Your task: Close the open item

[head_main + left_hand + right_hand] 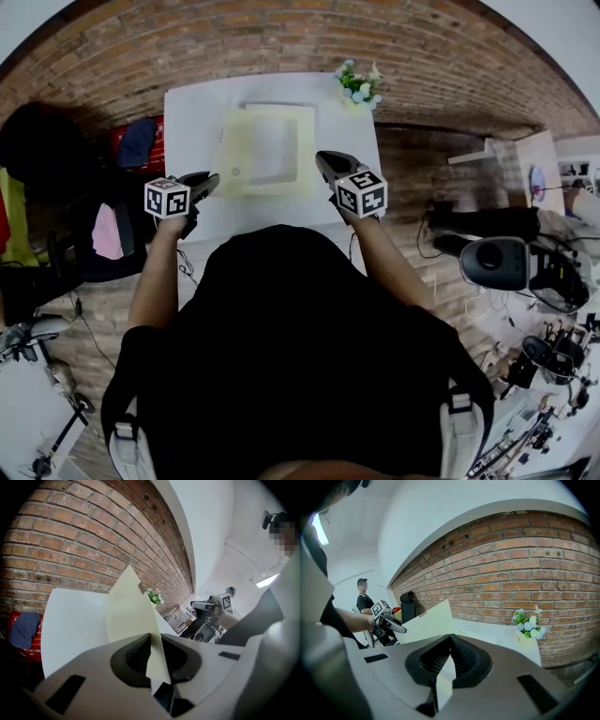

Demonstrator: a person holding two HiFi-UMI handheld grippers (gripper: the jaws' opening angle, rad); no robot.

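Two grippers meet a pale yellow folder (267,150) on the white surface (187,122) in the head view: the left gripper (208,180) is at the folder's left edge and the right gripper (325,161) at its right edge. A small pot of flowers (358,84) stands at the far right corner by the brick wall (281,37). In the left gripper view, the fingers (133,656) are clamped on a thin edge of the folder, and its sheet rises tilted above the surface. In the right gripper view, the fingers (464,658) likewise pinch a folder edge, and the sheet slants away toward the left gripper.
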